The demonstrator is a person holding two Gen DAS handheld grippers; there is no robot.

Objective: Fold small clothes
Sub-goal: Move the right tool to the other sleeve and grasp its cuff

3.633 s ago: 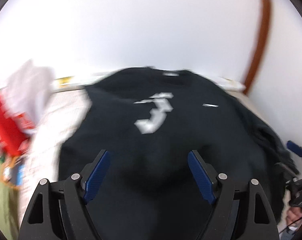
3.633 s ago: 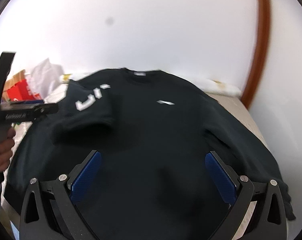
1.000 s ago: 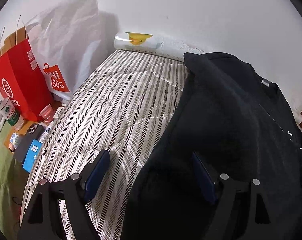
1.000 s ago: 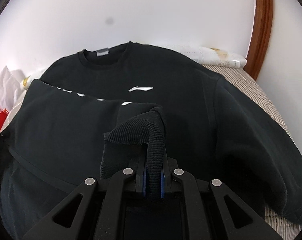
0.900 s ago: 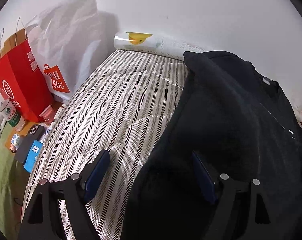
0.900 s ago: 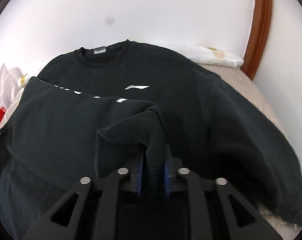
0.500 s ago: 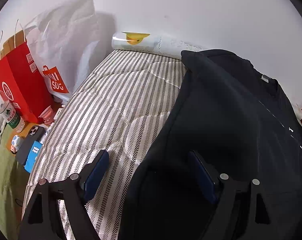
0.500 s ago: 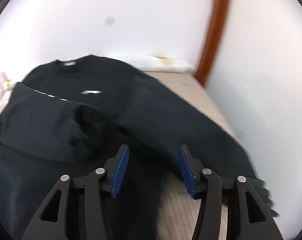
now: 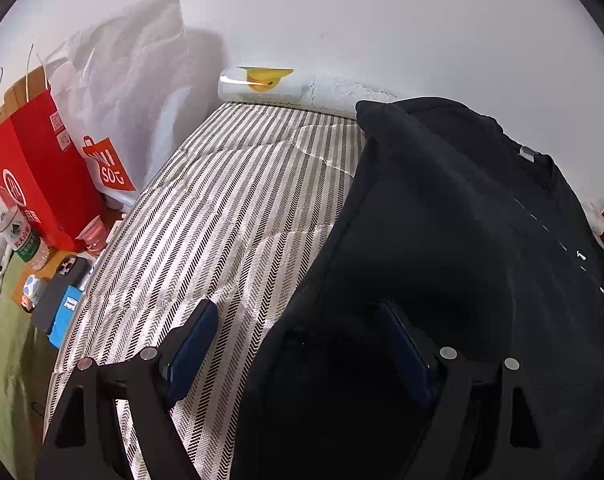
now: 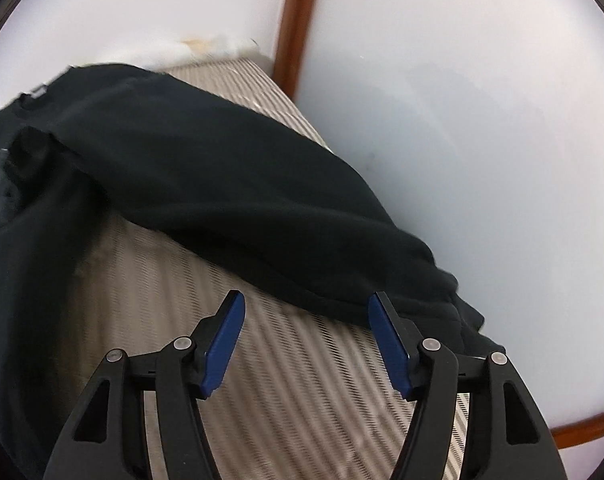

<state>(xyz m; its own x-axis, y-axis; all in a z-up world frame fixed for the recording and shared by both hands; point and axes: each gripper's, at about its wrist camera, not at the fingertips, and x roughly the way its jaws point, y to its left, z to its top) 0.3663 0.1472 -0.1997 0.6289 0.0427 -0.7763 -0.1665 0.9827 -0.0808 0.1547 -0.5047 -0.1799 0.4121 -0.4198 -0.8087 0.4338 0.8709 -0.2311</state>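
A black sweatshirt (image 9: 454,240) lies on a striped mattress (image 9: 229,216), its left side folded over the body. My left gripper (image 9: 297,344) is open and straddles the sweatshirt's left edge: one blue pad over the mattress, the other over the black cloth. In the right wrist view the sweatshirt's right sleeve (image 10: 229,192) stretches across the mattress (image 10: 302,380) toward the wall. My right gripper (image 10: 306,332) is open and empty, just short of the sleeve's lower edge near the cuff (image 10: 458,304).
A red paper bag (image 9: 33,176) and a white bag (image 9: 129,92) stand left of the mattress, with a bottle (image 9: 19,232), phone and small items on the floor. A white roll (image 9: 261,84) lies at the wall. A wooden frame (image 10: 297,24) and white wall close the right side.
My right gripper has let go of the left sleeve's cuff, opened, and swung right toward the right sleeve. My left gripper has stayed open and barely moved.
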